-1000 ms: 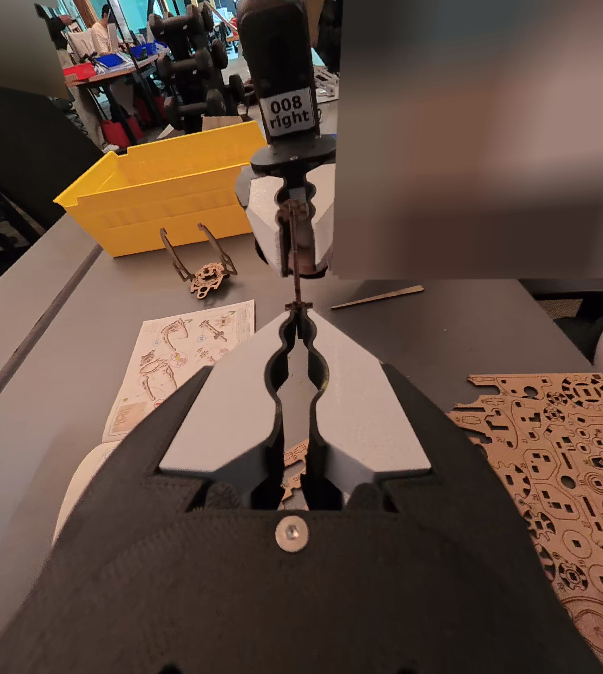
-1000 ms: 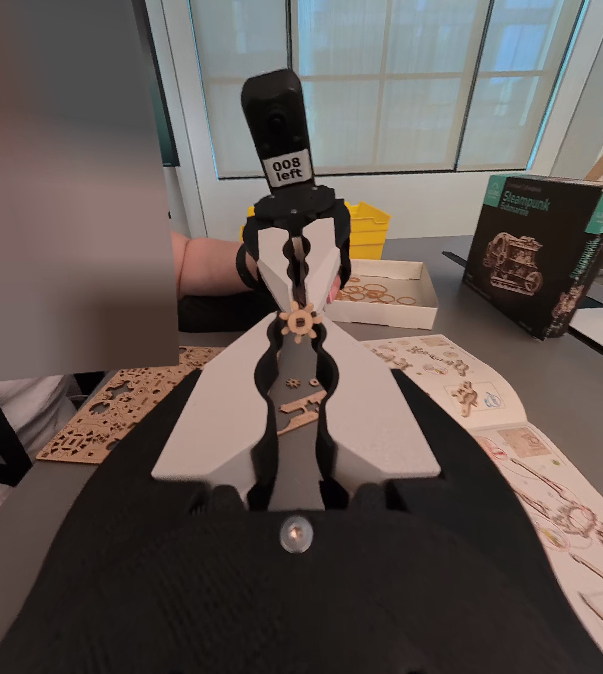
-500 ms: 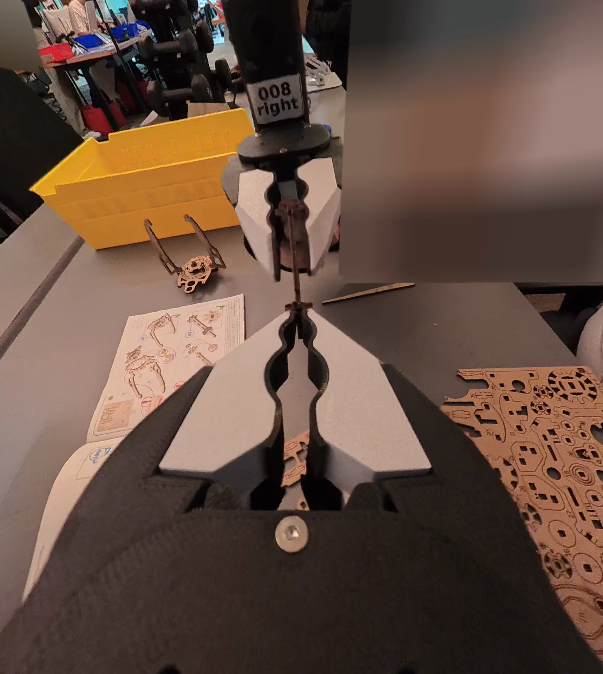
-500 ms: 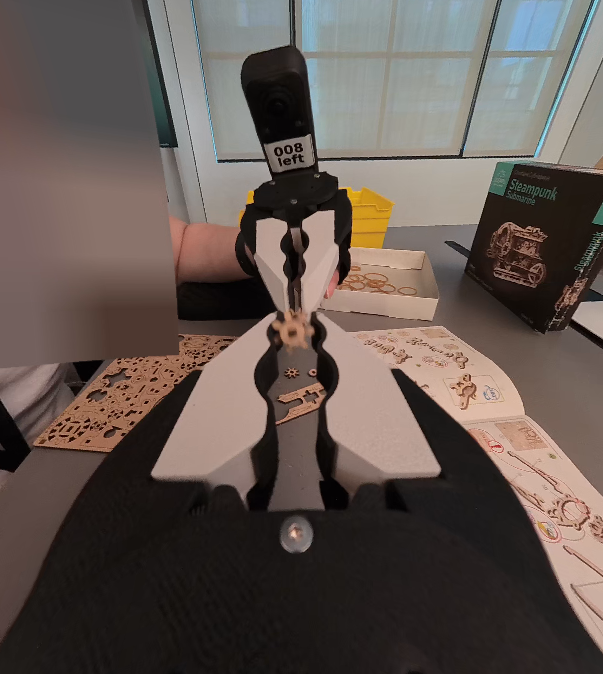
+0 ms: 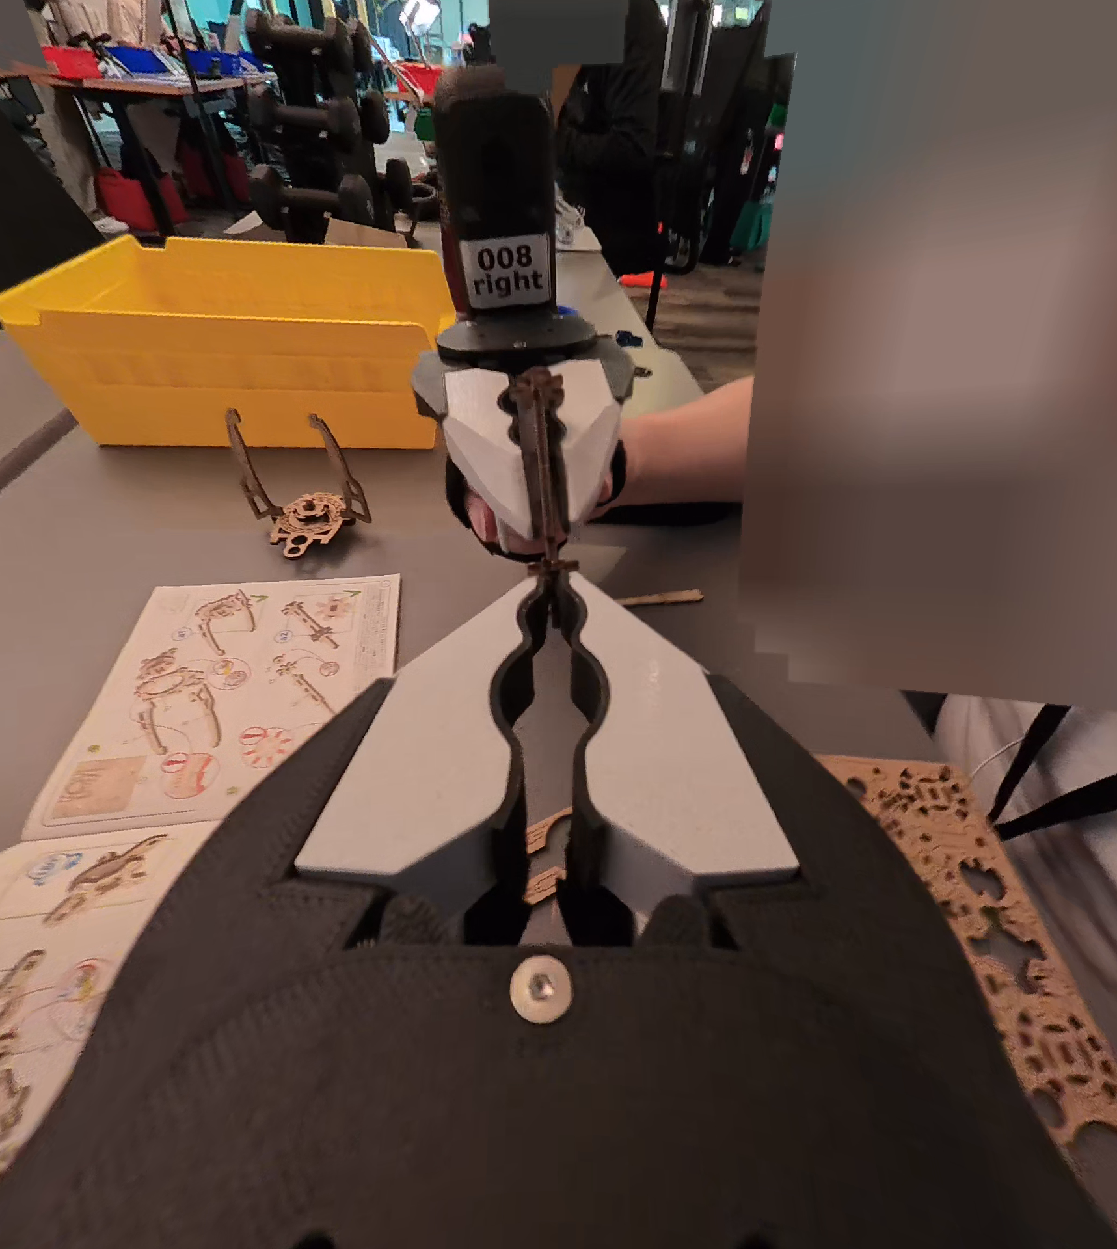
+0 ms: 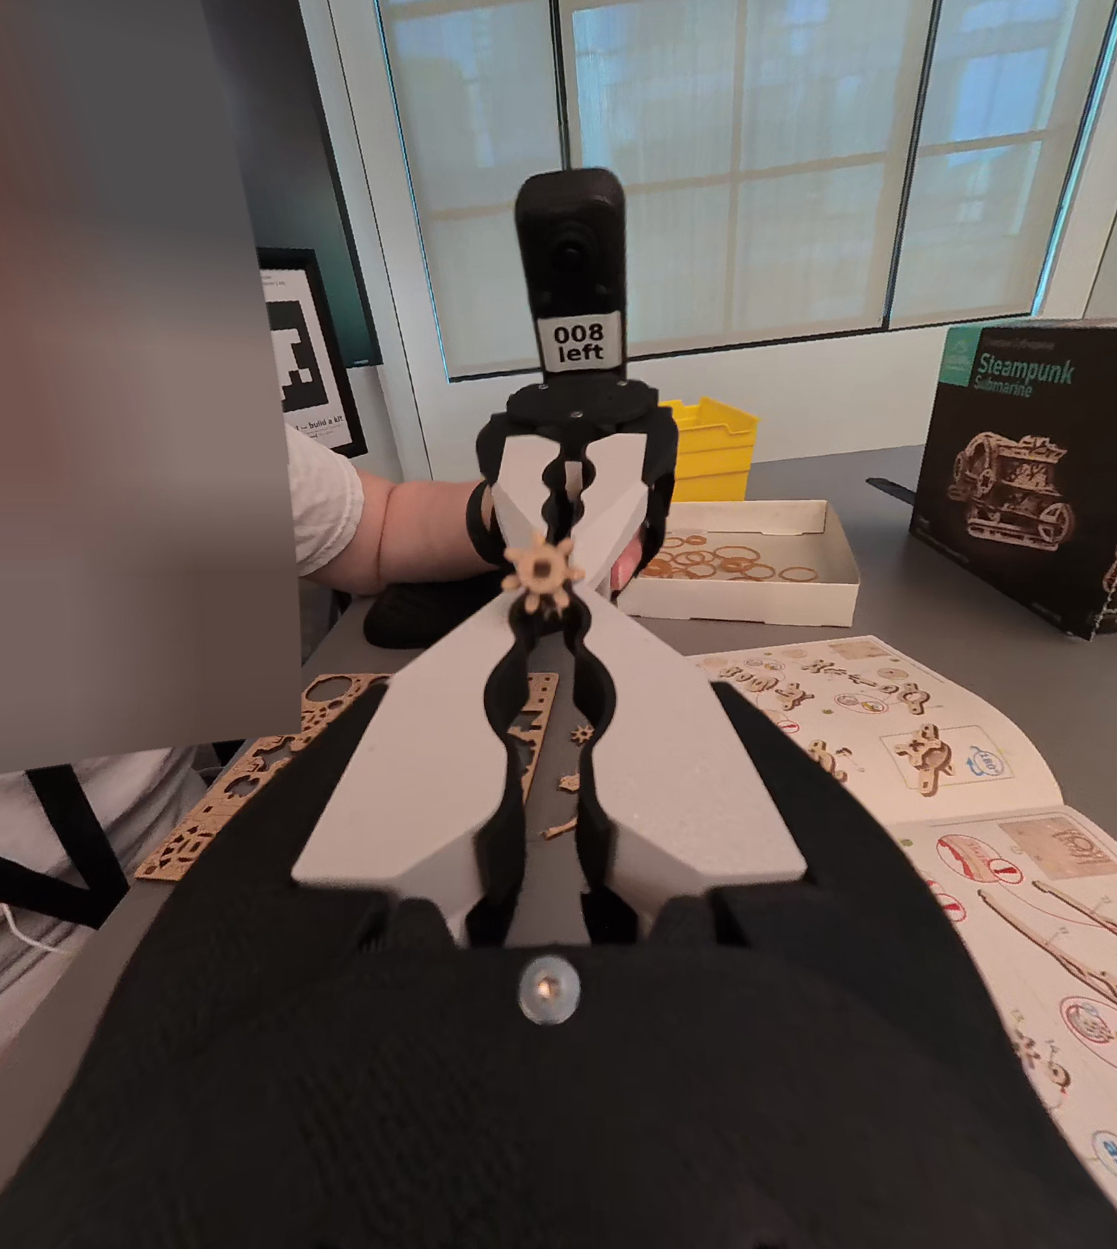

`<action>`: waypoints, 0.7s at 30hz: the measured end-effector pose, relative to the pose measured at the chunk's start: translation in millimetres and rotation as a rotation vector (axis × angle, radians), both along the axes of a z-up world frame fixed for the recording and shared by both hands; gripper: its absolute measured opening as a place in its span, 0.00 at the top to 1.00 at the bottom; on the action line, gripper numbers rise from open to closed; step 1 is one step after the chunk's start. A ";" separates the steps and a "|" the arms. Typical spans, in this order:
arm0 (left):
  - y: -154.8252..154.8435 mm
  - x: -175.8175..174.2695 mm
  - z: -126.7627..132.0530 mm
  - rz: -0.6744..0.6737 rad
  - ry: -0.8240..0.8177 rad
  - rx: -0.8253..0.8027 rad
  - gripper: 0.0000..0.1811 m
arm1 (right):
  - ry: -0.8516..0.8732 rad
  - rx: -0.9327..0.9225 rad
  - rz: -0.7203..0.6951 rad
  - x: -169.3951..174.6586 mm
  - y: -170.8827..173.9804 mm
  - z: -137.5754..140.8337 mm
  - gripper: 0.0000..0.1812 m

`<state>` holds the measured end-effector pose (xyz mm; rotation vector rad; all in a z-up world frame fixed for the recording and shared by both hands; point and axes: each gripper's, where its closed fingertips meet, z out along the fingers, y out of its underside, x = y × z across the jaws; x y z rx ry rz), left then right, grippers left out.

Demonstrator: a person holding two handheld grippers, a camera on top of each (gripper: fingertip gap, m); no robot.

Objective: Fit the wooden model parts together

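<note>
My left gripper [image 5: 550,591] and my right gripper [image 6: 542,605] meet tip to tip above the grey table [image 5: 102,541]. A small toothed wooden gear [image 6: 542,574] sits between the tips and shows edge-on in the left wrist view [image 5: 550,566]. The left gripper is shut, pinching at the gear. The right gripper [image 5: 538,541] is shut on a thin dark wooden strip [image 5: 537,459], which runs along its finger gap down to the gear. The left gripper also shows in the right wrist view [image 6: 559,541], just behind the gear.
A yellow bin [image 5: 217,351] and a partly built wooden piece [image 5: 305,507] stand at the far left. An instruction booklet [image 5: 238,689] and a cut wooden sheet [image 5: 981,946] lie below. A white tray of rubber bands [image 6: 745,561] and a dark model box [image 6: 1049,473] stand nearby. Only a small space, under 4 cm, lies between the two pairs of fingers.
The two grippers have drawn closer, so the right gripper's tips now sit right at the gear. Both stay shut, and the pair has shifted over the table.
</note>
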<state>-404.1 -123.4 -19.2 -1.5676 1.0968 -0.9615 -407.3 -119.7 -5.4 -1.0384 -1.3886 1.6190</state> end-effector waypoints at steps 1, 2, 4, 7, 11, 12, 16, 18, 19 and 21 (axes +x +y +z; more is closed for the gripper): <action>0.2 -0.1 3.5 0.003 -0.030 -0.038 1.00 | -0.014 -0.011 0.008 -1.0 -0.3 -1.6 0.96; 0.0 -0.3 6.9 0.000 -0.062 -0.083 1.00 | -0.029 -0.027 0.011 -2.2 0.3 -3.6 0.94; 2.2 -2.1 10.6 0.005 -0.120 -0.191 1.00 | -0.033 -0.067 0.026 -2.3 0.8 -3.1 0.94; 5.2 -4.9 13.3 -0.002 -0.195 -0.305 1.00 | -0.004 -0.142 0.034 0.4 5.4 4.0 0.94; 9.6 -6.6 5.9 0.026 -0.154 -0.287 1.00 | -0.011 -0.236 0.008 -0.2 17.1 4.5 0.93; 9.9 -6.0 3.2 0.033 -0.132 -0.273 1.00 | -0.009 -0.250 0.011 -0.1 17.3 5.2 0.93; 10.0 -3.1 -3.5 0.046 -0.080 -0.235 1.00 | -0.036 -0.260 0.002 -3.2 16.5 0.5 0.95; 9.8 -2.6 -5.1 0.048 -0.060 -0.210 1.00 | -0.055 -0.256 0.011 -4.0 14.1 -2.6 1.00; 9.3 -2.3 -5.7 0.048 -0.049 -0.195 1.00 | -0.058 -0.253 0.010 -3.9 13.4 -2.6 1.00; 8.6 -1.5 -7.6 0.049 -0.022 -0.153 1.00 | -0.073 -0.228 0.007 -3.6 12.4 -4.2 1.00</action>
